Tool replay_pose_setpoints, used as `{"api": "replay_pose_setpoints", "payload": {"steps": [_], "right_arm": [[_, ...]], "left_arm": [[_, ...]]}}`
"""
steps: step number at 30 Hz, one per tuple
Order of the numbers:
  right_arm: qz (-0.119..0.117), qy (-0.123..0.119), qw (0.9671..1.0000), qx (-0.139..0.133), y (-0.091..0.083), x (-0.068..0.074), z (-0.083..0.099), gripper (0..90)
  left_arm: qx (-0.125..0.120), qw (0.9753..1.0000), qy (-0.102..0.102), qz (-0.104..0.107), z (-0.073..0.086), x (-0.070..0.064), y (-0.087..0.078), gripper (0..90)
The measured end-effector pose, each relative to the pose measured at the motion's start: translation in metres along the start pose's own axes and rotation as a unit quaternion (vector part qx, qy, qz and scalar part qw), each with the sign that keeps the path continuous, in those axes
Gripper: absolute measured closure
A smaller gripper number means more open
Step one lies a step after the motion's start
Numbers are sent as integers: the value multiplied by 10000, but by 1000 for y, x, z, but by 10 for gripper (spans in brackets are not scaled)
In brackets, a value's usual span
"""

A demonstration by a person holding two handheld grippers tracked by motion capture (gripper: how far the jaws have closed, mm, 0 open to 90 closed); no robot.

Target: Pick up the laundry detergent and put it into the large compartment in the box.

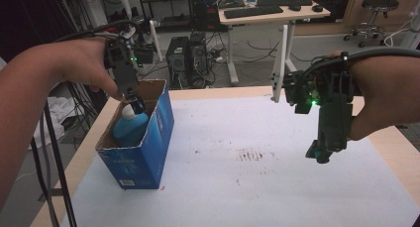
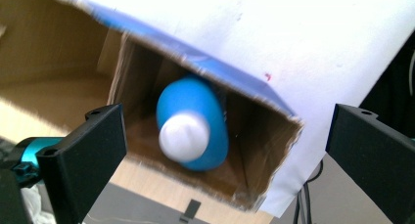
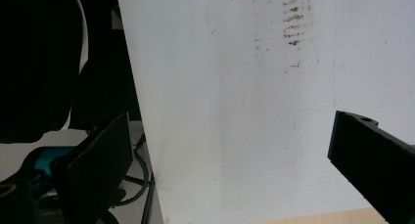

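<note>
We find the blue plastic bottle with a white cap (image 2: 192,128) inside the open blue cardboard box (image 1: 143,152), its base hidden by the box walls. Above the box, the left gripper (image 1: 132,100) spreads its fingers (image 2: 93,145) wide, holding nothing. Well right of the box, the right gripper (image 1: 324,150) hangs with fingers apart and bare over the white-covered table (image 1: 257,187).

Blue bottle (image 2: 195,121) with a white cap (image 2: 184,136), inside a box (image 1: 148,142) blue outside and raw brown cardboard within. Black left gripper (image 1: 134,102) and right gripper (image 1: 322,155) (a green light on each). White table sheet (image 1: 257,187) with rows of brownish smudges (image 1: 250,155); pale wood border.
</note>
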State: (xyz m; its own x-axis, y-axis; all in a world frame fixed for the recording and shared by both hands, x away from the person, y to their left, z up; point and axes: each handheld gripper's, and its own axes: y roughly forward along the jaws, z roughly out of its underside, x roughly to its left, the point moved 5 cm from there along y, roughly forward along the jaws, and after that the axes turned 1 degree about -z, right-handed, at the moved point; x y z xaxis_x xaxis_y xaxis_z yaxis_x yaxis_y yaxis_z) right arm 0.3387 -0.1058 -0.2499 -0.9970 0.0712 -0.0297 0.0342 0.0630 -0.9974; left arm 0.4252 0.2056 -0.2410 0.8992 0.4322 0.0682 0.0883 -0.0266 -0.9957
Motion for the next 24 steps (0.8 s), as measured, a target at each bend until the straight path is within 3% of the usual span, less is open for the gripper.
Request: {"api": "replay_pose_setpoints", "payload": {"steps": [11, 17, 24], "right_arm": [[-18, 65, 10000, 17, 1, -4, 3, 21], [-24, 82, 10000, 10, 2, -7, 3, 21], [-71, 57, 10000, 20, 3, -9, 1, 21]], "left_arm": [[-8, 9972, 739, 146, -37, -24, 10, 17], [-14, 9949, 974, 270, -51, -33, 17, 17], [-15, 9935, 1089, 342, -62, -38, 27, 18]]}}
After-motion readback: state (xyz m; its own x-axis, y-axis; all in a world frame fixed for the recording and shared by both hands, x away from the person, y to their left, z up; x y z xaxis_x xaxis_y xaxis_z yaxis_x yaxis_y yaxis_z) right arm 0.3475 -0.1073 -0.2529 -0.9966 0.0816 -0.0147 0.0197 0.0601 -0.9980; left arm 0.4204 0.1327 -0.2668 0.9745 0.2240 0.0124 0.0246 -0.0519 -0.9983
